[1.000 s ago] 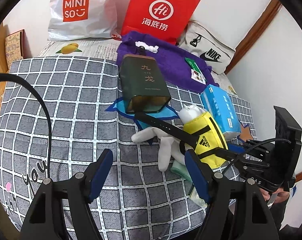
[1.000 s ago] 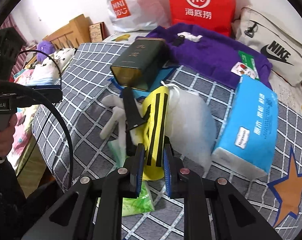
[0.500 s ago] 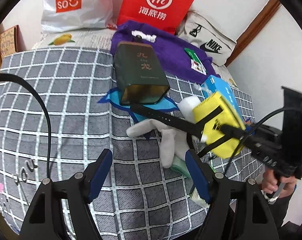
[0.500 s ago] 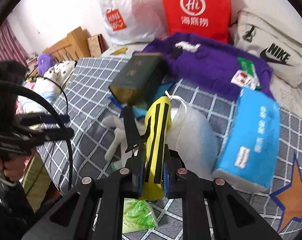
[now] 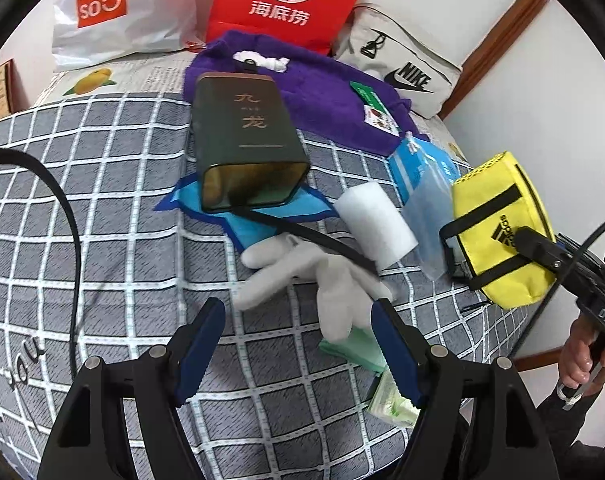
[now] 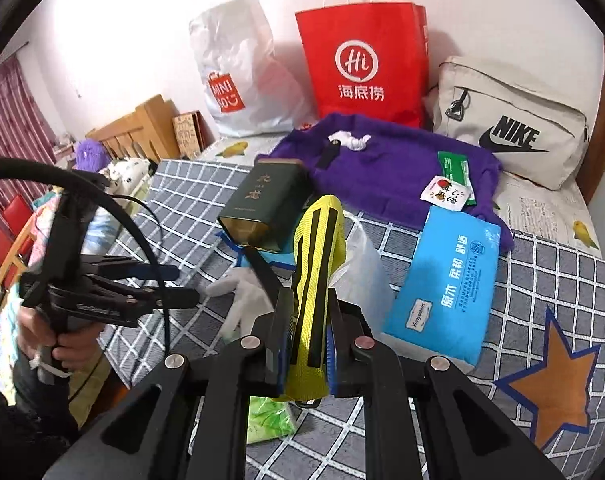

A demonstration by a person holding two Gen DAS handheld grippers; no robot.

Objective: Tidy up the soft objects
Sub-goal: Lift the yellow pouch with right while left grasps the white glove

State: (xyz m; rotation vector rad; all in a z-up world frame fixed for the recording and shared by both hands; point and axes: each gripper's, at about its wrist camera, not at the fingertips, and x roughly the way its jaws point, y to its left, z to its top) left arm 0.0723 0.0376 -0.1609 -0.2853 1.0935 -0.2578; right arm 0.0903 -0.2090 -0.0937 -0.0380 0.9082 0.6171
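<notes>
the left half of the grey checked bedspread (image 5: 102, 208) lies bare — open passage there for the wide-open left gripper (image 5: 298, 346). ahead of it the way is crowded: a white fabric glove (image 5: 310, 276) lies just before its fingertips, a green plastic packet (image 5: 354, 346) touches its right finger, and a black strap (image 5: 302, 232) runs across the glove to the dark green metal tin (image 5: 246, 140) lying on its side. right of these a white foam block (image 5: 376, 220) and a blue tissue pack (image 6: 446, 284) fill the space. the back is walled by a purple fleece garment (image 6: 386, 168) — bags stand behind it.
</notes>
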